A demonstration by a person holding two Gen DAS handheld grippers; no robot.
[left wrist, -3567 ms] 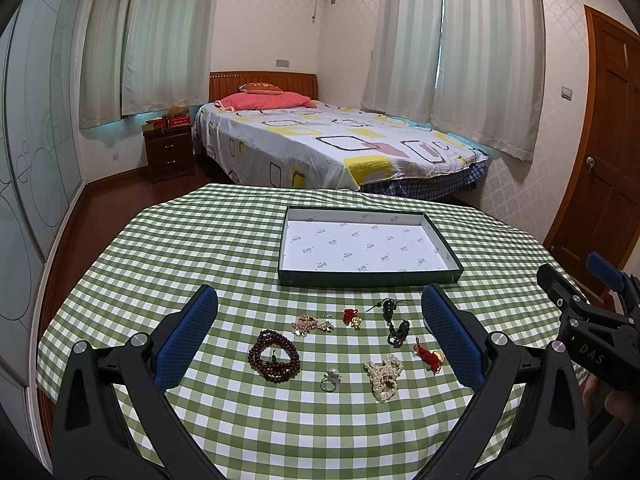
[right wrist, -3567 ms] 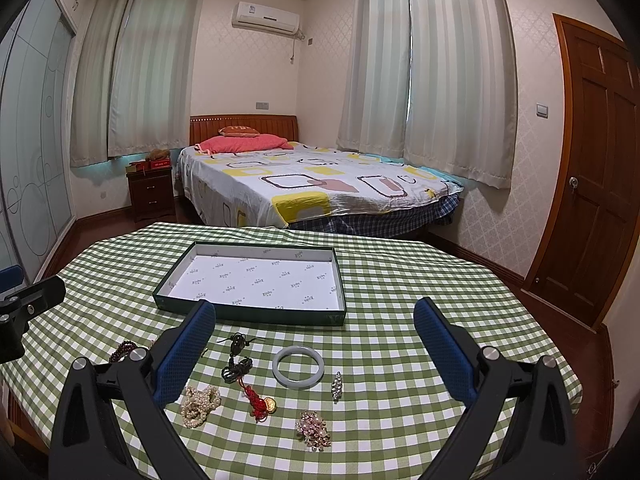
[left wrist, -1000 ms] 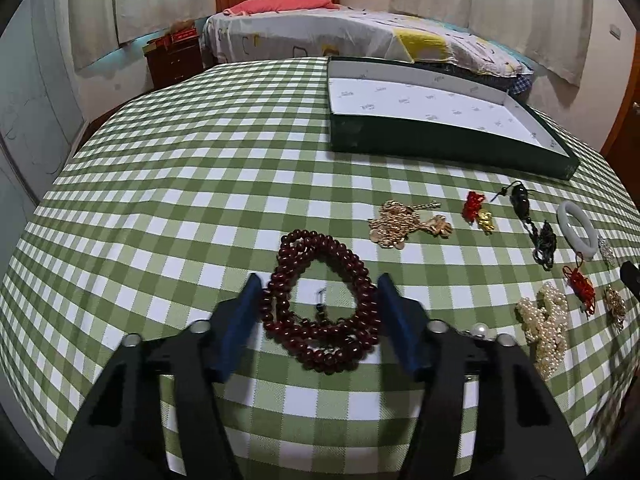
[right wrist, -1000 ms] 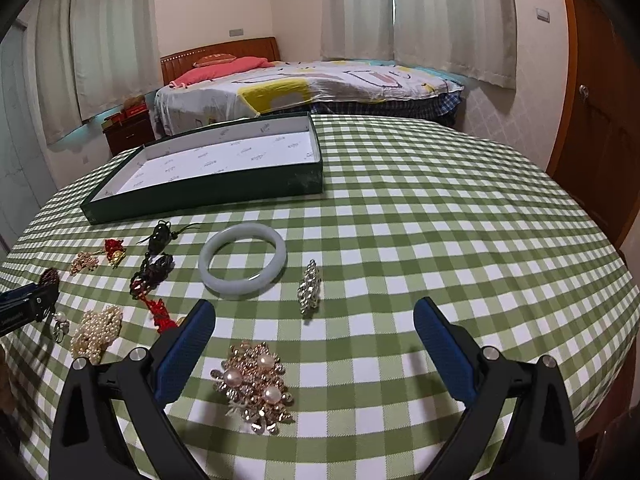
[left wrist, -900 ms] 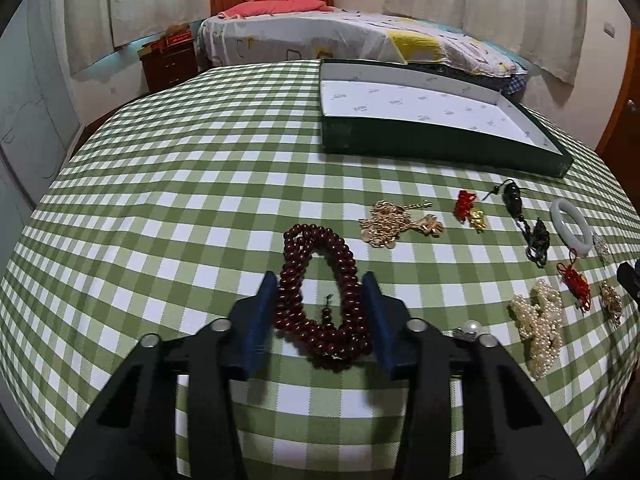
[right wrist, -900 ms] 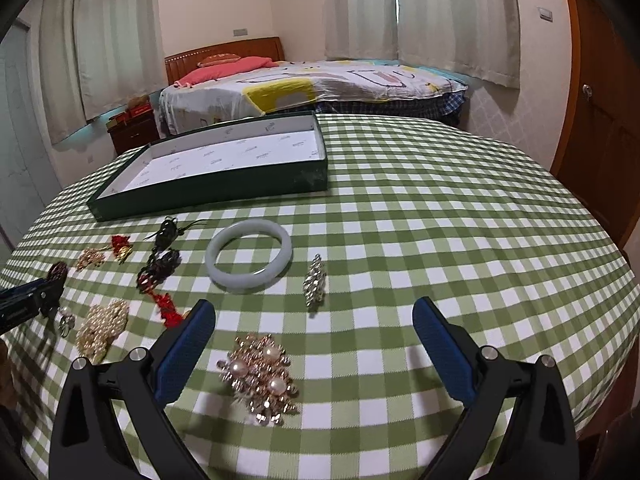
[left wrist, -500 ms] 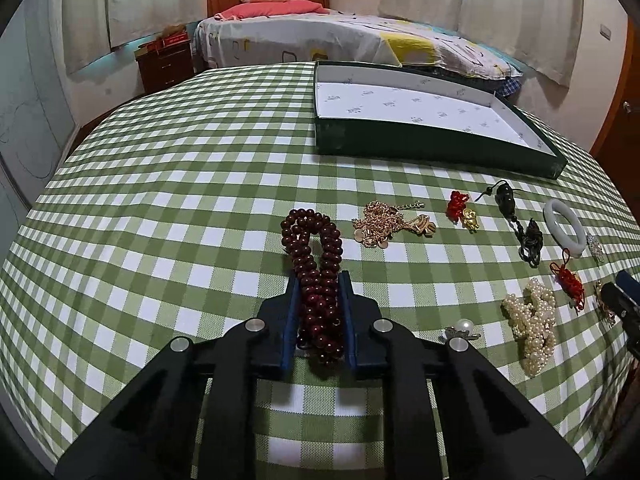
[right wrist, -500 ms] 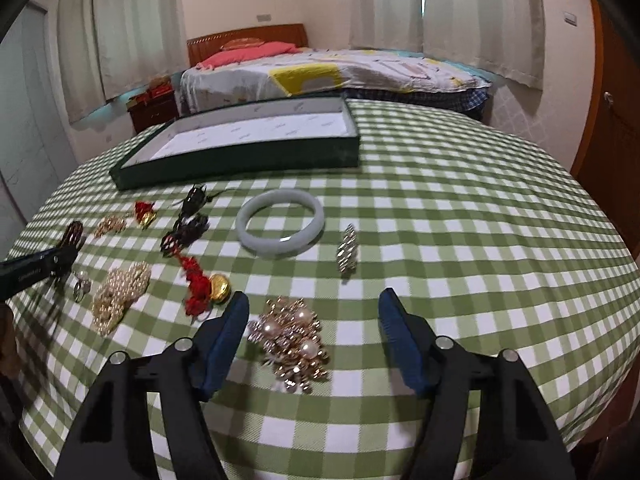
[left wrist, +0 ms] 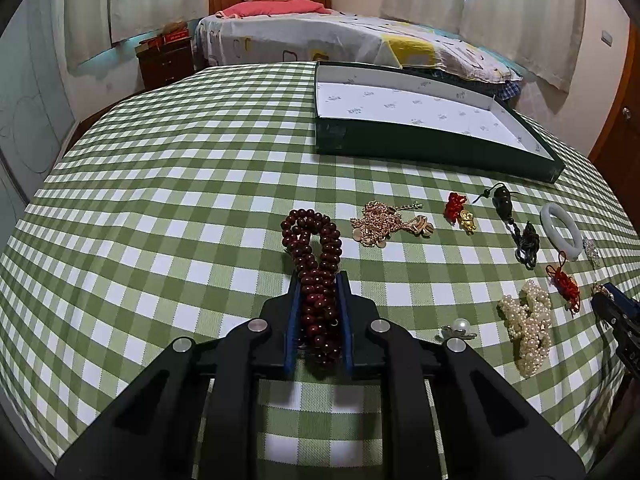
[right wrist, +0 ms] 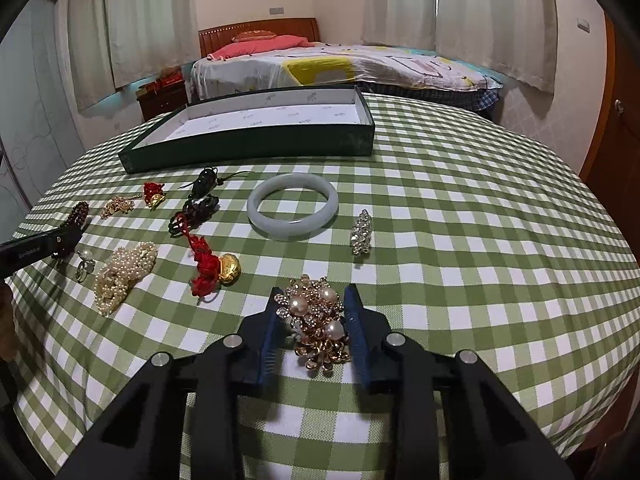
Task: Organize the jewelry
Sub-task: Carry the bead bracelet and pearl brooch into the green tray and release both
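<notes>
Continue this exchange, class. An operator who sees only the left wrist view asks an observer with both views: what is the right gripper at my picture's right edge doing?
Observer: The right gripper is closing its jaws on a gold-and-pearl brooch, with the pads against its sides.
Operator: Is the brooch off the tablecloth?
Observer: No, it appears to rest flat on the cloth.
Operator: What hangs on the red knot near it?
Observer: A round gold pendant lies at the knot's near end.
</notes>
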